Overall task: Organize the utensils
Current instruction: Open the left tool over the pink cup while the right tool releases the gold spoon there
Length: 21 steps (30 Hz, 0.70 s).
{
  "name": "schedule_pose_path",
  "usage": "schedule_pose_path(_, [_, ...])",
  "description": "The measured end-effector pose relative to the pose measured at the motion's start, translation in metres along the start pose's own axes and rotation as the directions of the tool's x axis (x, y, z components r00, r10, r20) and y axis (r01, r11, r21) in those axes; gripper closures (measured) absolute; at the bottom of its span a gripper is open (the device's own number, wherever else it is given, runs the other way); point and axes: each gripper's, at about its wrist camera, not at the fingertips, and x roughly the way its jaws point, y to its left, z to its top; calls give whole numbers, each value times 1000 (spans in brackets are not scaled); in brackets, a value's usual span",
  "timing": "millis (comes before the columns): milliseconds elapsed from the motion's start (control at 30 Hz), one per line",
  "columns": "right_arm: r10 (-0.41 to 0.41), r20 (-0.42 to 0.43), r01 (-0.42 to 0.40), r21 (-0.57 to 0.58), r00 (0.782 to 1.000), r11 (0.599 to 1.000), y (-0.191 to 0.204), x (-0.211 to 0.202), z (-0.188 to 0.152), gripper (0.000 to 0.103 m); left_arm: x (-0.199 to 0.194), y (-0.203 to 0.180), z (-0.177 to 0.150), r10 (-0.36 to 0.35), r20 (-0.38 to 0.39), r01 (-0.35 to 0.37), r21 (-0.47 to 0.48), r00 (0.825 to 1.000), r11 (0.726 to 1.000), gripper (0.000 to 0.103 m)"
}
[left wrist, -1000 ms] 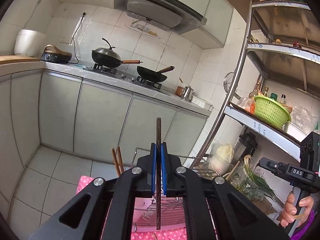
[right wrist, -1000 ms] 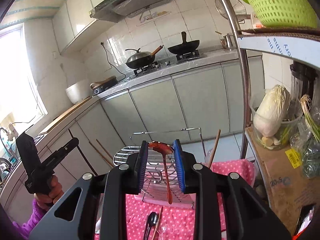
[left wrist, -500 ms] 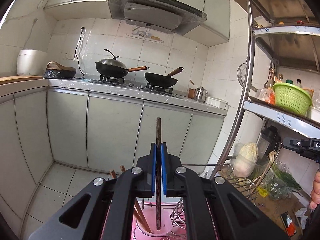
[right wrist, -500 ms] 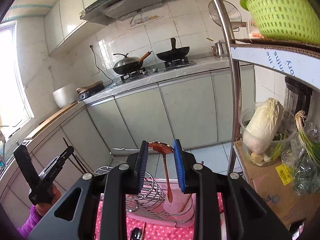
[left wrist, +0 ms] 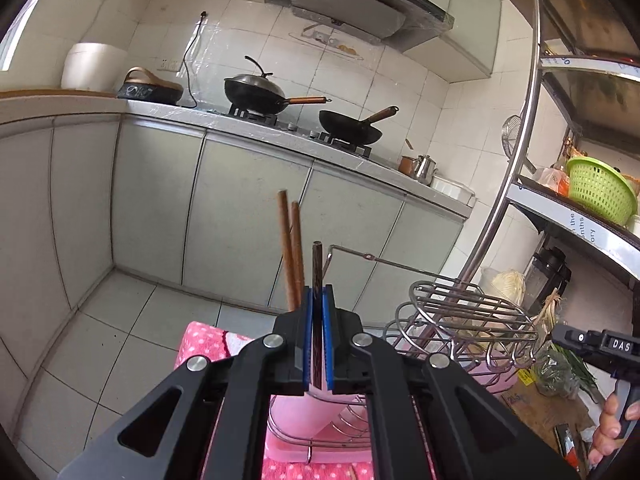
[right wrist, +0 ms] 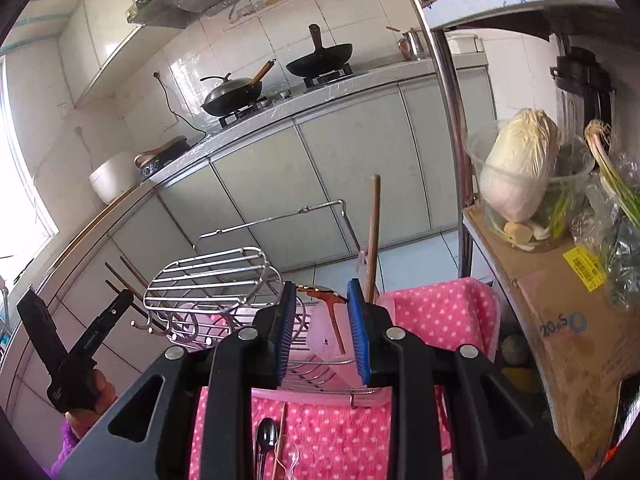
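My left gripper (left wrist: 317, 296) is shut on a dark chopstick (left wrist: 317, 268), held upright above a pink utensil holder (left wrist: 304, 412). Two brown chopsticks (left wrist: 291, 252) stand just left of it. My right gripper (right wrist: 322, 300) is shut on a brown spoon (right wrist: 330, 308), bowl up and handle down over a pink holder (right wrist: 328, 344) at the wire dish rack (right wrist: 212, 280). A wooden stick (right wrist: 373, 236) stands in that holder. The left gripper (right wrist: 76, 340) also shows at the left of the right wrist view, the right gripper (left wrist: 596, 344) at the right of the left wrist view.
A pink dotted cloth (right wrist: 332, 436) covers the table, with a black spoon (right wrist: 266, 436) and a chopstick (right wrist: 280, 440) lying on it. A cardboard box (right wrist: 568, 320) with cabbage (right wrist: 520, 164) stands right. A metal shelf post (right wrist: 444, 120) rises behind. Kitchen cabinets (left wrist: 248, 208) lie beyond.
Both grippers have dropped lower toward the rack. The left one has come beside the two brown chopsticks; the right one has brought the spoon down over the pink holder.
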Motion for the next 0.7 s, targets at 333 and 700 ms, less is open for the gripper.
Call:
schedule_pose_path(333, [-38, -61, 41, 55, 997, 998, -22, 27, -4, 76, 37, 23, 7, 4, -102, -13, -90, 995, 996, 98])
schedule_pose_path(700, [-46, -88, 50, 44, 995, 998, -22, 56, 7, 76, 63, 12, 8, 4, -155, -16, -74, 988, 997, 98])
